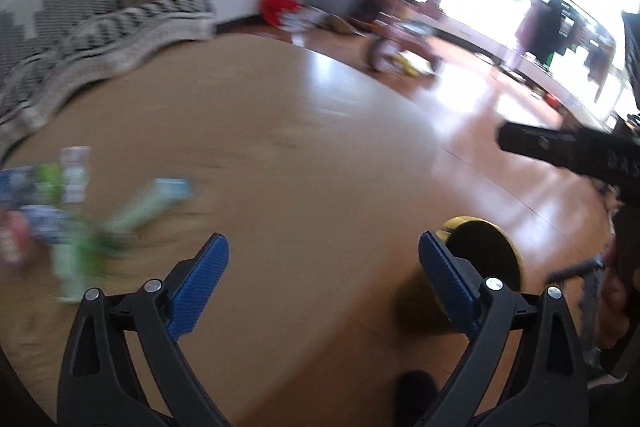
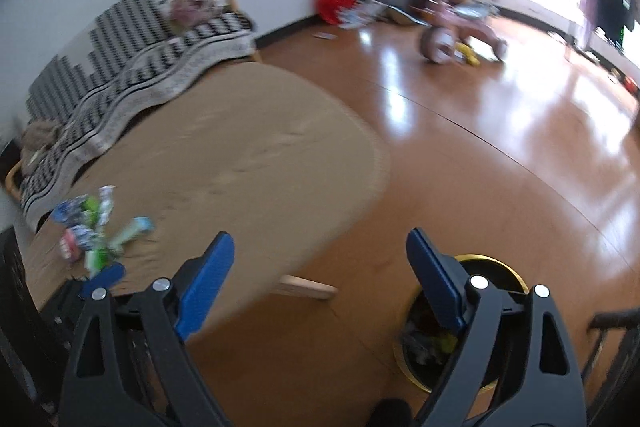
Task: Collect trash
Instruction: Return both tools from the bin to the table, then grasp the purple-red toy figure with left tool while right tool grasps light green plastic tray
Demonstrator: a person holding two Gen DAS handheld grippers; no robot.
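Wrappers (image 2: 96, 231) crowd table's (image 2: 280, 155) left edge; floor (image 2: 500, 187) open.

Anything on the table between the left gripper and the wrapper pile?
No: bare tabletop separates the open left gripper from the wrapper pile, per the blurred left wrist view.

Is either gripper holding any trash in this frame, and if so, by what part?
Nothing is held. The left gripper and right gripper are both open and empty; the wrappers lie on the table.
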